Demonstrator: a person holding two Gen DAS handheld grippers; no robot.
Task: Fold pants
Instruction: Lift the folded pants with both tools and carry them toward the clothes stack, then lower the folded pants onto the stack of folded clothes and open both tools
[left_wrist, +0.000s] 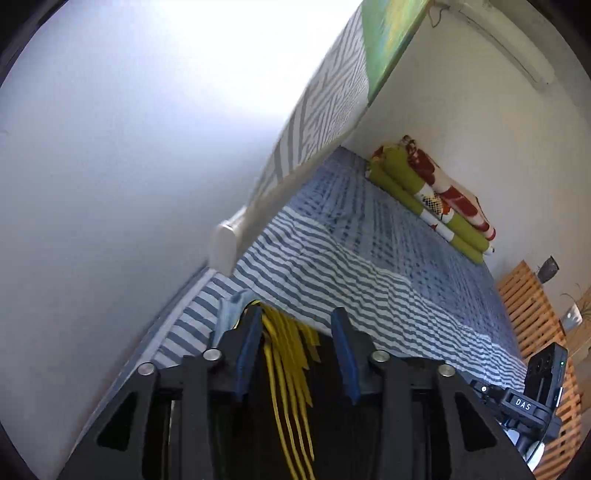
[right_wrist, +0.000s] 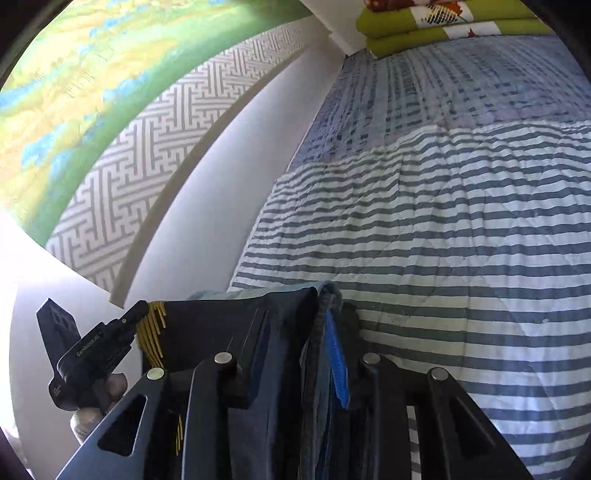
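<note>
Now both tongs — left (left_wrist: 295, 317), right (right_wrist: 295, 317) — gape over the pants (right_wrist: 221, 325).

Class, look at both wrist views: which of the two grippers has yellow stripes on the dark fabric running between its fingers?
The left gripper: the pants' yellow stripes run between its blue pads. Between the right gripper's fingers lies plain dark cloth.

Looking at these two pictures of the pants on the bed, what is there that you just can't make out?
- Left wrist view: most of the pants lie behind the left gripper; only dark cloth and yellow stripes show between its fingers.
- Right wrist view: the right gripper covers the pants, so whether its fingers press the cloth is unclear.
- Both views: the folded blanket is cut off or distant.
- The holder's hands stay unseen.
</note>
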